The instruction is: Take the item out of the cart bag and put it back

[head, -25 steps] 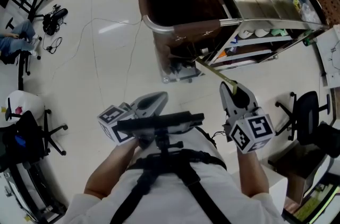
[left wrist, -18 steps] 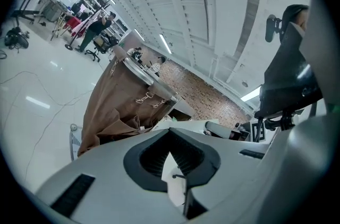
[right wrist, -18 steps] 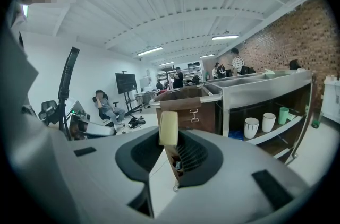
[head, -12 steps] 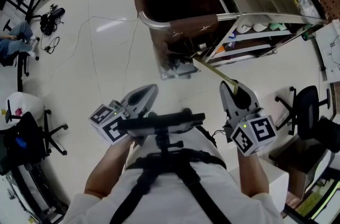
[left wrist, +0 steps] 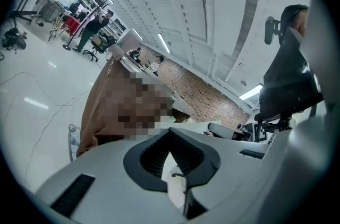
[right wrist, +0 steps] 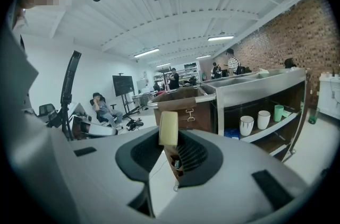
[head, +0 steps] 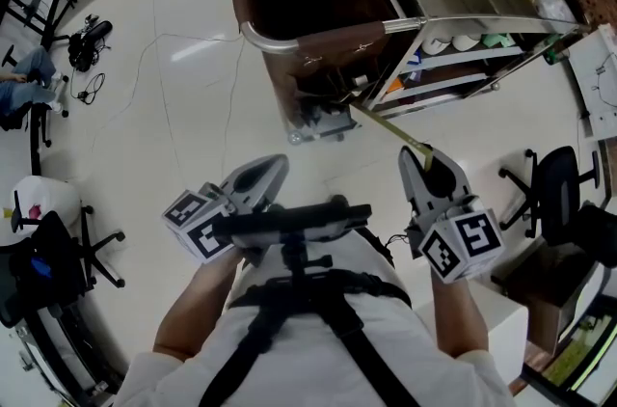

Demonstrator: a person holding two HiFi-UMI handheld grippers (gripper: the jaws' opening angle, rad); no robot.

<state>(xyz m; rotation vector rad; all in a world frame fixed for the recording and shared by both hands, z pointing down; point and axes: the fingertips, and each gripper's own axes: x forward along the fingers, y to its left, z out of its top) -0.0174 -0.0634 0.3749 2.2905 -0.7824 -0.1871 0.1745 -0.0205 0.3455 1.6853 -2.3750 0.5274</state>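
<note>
Right gripper (head: 424, 156) clamped on the near end of a pale yellow flat strip (head: 386, 126) — outside the brown cart bag (head: 323, 43), pointing toward it; left gripper (head: 275, 167) jaws together (nothing between).

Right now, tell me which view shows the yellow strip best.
Right gripper view: the yellow strip stands close-up between the right hand-held gripper's jaws. Head view shows it as a thin line; left gripper view misses it.
</note>
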